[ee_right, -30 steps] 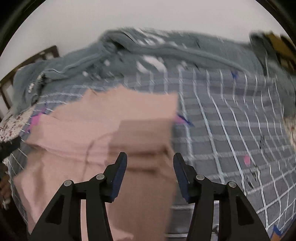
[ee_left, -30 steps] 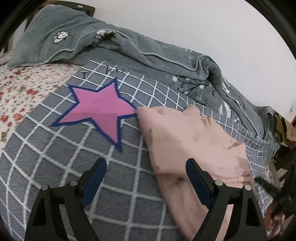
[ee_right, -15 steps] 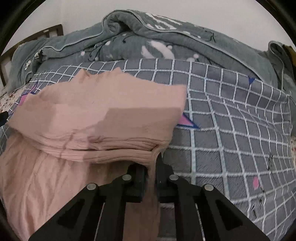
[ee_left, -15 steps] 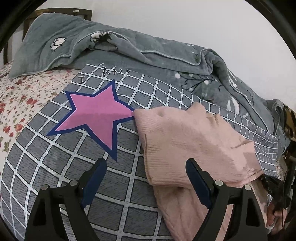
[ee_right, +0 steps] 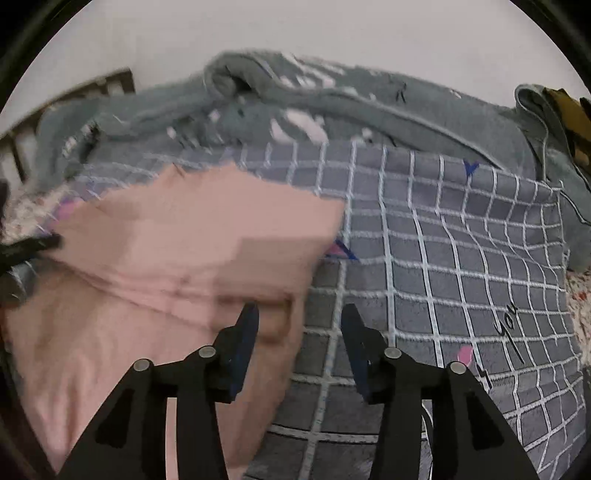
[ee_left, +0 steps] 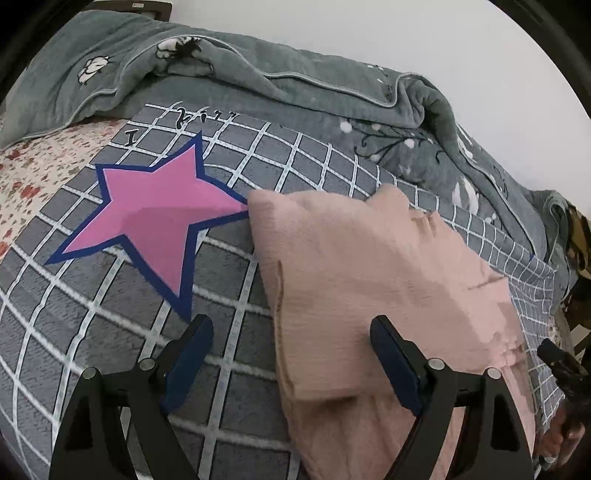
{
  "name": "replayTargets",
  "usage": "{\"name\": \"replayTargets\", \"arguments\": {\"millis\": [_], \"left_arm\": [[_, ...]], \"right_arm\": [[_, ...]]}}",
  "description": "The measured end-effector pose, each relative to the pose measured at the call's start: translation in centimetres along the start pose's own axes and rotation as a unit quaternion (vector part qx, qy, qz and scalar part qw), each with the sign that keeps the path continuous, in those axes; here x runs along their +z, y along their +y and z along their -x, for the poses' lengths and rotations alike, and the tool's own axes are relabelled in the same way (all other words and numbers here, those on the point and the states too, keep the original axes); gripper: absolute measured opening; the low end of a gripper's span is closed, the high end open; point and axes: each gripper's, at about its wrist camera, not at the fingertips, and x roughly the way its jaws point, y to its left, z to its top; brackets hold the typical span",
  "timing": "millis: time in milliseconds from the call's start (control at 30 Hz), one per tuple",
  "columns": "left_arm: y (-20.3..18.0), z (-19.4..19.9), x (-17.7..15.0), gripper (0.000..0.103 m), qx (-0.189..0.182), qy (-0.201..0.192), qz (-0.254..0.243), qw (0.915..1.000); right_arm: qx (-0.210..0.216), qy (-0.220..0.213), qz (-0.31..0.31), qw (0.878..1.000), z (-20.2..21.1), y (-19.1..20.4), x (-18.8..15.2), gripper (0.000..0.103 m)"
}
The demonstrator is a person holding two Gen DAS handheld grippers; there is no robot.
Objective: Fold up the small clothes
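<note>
The pink garment [ee_left: 373, 280] lies partly folded on the checked blanket [ee_left: 110, 295], its doubled edge between and ahead of the left tongs [ee_left: 291, 354], spread wide and empty; the right tongs [ee_right: 299, 343] gape too, just beside its side edge, holding nothing, likely so the fold can settle

Plain white wall [ee_left: 369, 33] behind bed. Dark wooden headboard [ee_right: 74, 86] at one end. Rumpled grey quilt [ee_left: 258, 74], checked blanket [ee_left: 92, 314], floral sheet [ee_left: 33, 173].

Pink garment [ee_left: 369, 280]; grey white-checked blanket [ee_left: 110, 332], pink star [ee_left: 159, 218].
</note>
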Motion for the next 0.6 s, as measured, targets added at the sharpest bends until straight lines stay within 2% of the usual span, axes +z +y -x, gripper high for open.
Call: {"name": "replayTargets", "arguments": {"millis": [33, 100, 133, 167, 267, 300, 333, 367, 400, 467, 600], "left_arm": [[0.0, -0.2, 0.2, 0.083, -0.003, -0.002, 0.001, 1.0], [-0.1, -0.7, 0.6, 0.057, -0.007, -0.007, 0.003, 0.9999], [-0.1, -1.1, 0.8, 0.038, -0.012, -0.005, 0.005, 0.9999], [-0.1, -1.6, 0.8, 0.031, -0.025, 0.0, 0.009, 0.9997], [-0.5, -1.9, 0.7, 0.021, -0.019, -0.021, 0.011, 0.9995], [-0.7, -1.6, 0.9, 0.021, -0.02, -0.031, 0.007, 0.9993], [-0.8, -1.2, 1.0, 0.021, -0.02, -0.046, 0.006, 0.9987], [-0.7, -1.1, 1.0, 0.021, -0.017, -0.055, 0.008, 0.9983], [-0.7, -1.3, 0.9, 0.024, -0.01, -0.058, 0.008, 0.9982], [-0.3, -2.1, 0.6, 0.034, -0.001, -0.05, 0.013, 0.9986], [0.1, -2.1, 0.4, 0.037, -0.007, -0.055, 0.016, 0.9983]], "right_arm": [[0.008, -0.009, -0.007, 1.0, 0.1, 0.2, 0.5, 0.052], [0.015, -0.013, -0.013, 1.0, -0.7, 0.6, 1.3, 0.053], [0.015, -0.009, -0.017, 1.0, -1.7, 0.8, 1.7, 0.053], [0.012, 0.0, -0.022, 1.0, -2.9, 0.9, 1.9, 0.053], [0.02, 0.052, -0.042, 0.998, -6.9, 0.9, 2.0, 0.053], [0.021, 0.068, -0.045, 0.996, -8.1, 0.7, 1.9, 0.052], [0.022, 0.056, -0.057, 0.997, -8.1, 0.1, 1.9, 0.044], [0.011, 0.044, -0.075, 0.996, -7.7, -0.6, 2.0, 0.026], [-0.008, 0.034, -0.089, 0.995, -7.3, -1.3, 1.9, 0.023], [-0.006, 0.029, -0.107, 0.994, -7.4, -1.9, 1.5, 0.031], [-0.027, 0.027, -0.081, 0.996, -7.5, -0.6, 1.4, 0.034]]}}
